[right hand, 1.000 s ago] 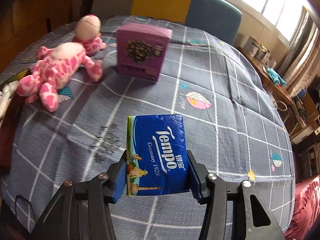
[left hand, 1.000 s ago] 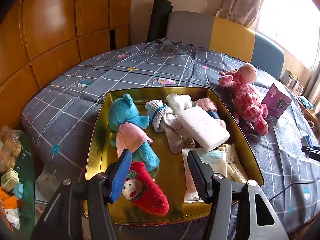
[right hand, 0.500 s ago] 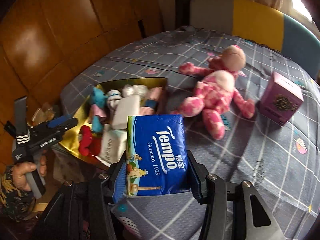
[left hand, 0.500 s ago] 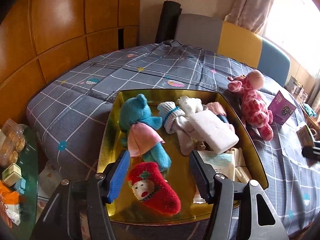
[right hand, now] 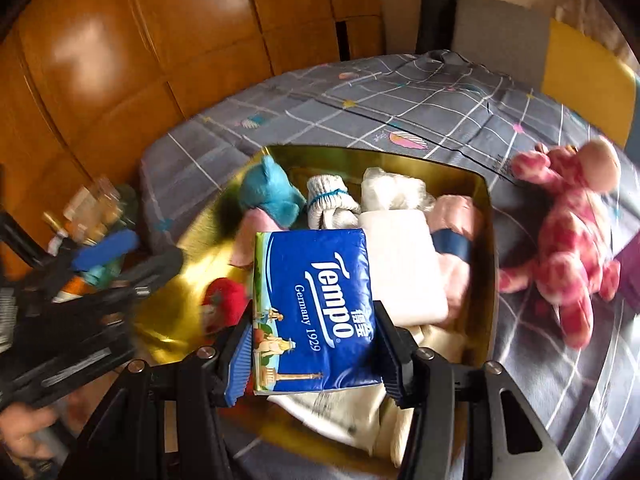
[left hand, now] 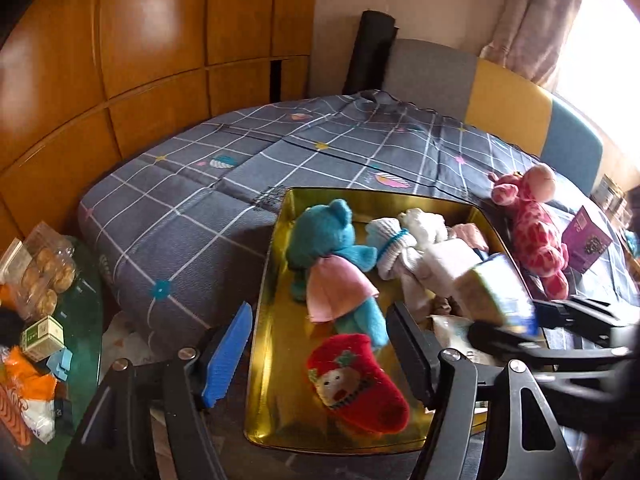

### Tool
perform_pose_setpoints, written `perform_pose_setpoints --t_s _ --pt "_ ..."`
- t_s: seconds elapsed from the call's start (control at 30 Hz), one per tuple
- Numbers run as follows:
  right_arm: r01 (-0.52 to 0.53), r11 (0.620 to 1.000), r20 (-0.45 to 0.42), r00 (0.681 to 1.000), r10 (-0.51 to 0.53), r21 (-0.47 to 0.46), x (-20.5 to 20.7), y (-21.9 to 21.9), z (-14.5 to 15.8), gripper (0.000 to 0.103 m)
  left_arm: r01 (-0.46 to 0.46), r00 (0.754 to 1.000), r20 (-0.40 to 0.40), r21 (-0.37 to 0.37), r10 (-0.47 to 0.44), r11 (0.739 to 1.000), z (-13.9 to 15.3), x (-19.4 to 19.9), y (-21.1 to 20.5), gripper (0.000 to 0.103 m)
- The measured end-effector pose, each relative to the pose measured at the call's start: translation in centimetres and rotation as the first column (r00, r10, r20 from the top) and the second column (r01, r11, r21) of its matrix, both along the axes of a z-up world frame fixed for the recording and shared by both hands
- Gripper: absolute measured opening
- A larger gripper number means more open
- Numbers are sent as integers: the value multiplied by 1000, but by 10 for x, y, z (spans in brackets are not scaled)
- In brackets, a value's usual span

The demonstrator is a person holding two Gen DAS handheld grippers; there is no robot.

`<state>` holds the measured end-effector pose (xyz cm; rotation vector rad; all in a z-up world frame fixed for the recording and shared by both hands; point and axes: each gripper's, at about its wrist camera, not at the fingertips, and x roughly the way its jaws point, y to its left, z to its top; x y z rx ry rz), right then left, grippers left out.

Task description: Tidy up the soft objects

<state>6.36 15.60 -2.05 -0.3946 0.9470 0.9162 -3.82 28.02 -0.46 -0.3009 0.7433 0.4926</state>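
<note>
Your right gripper (right hand: 316, 354) points steeply down over the near end of the gold tray (right hand: 486, 216), its two pads clamped on the sides of one blue tissue pack (right hand: 314, 312), which stands upright between them above the cream cloths at the tray's near right. Your left gripper (left hand: 320, 354) is angled down at the tray's near left corner; its jaws have just been opening and stand apart with nothing pressed between them, the blue pad (left hand: 228, 354) out over the tray's left edge and the black pad (left hand: 408, 354) over its floor. Just past and between those fingers lies one red sock (left hand: 356, 384) with a face on it. Beyond it lies one teal plush bear (left hand: 328, 248) in a pink skirt, then one rolled white sock (left hand: 390, 244) with a blue band, one white folded block (right hand: 400, 264), and pink and cream soft pieces behind that are too bunched to count. To the right of your fingers, outside the tray on the grey checked bedspread (left hand: 192, 224), lies one pink spotted plush (right hand: 560, 248), just beside the tray wall, and past it one purple box (left hand: 586, 242). Your other hand (right hand: 24, 432), blurred, shows at the far left of the right wrist view, gripping the left tool.
</note>
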Motion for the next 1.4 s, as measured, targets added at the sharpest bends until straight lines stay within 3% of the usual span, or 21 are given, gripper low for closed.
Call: perform_pose_setpoints --t_s 0.17,0.43,0.57,0.73,0.83,0.93,1.2,1.4 --pt "31 995 5 1000 -31 -98 9 19 -36 54 -12 1000 -9 -21 12 1000 -7 0 6 70" --pt "52 998 -37 998 -54 -41 13 9 -38 59 -18 1000 -13 -34 17 999 -10 0 7 76" --pt "60 998 -48 997 -60 2 12 3 -33 65 -25 1000 -4 -20 25 999 -8 0 5 86" --pt "67 997 -13 998 -66 39 6 -5 -22 68 -28 1000 4 -11 28 1000 -5 -2 3 89" --pt "96 994 34 995 -98 58 -1 -14 -13 68 -35 999 9 -9 36 999 -2 -3 2 97" --pt "166 982 91 981 -174 84 -7 -33 -4 68 -32 999 23 -7 32 999 2 -4 -3 103" --pt "311 941 235 913 -335 135 -30 -80 13 68 15 999 34 48 -16 999 15 -2 -39 103" --pt "355 918 257 884 -391 175 -36 -108 23 68 30 996 85 62 -35 998 24 -7 -59 103"
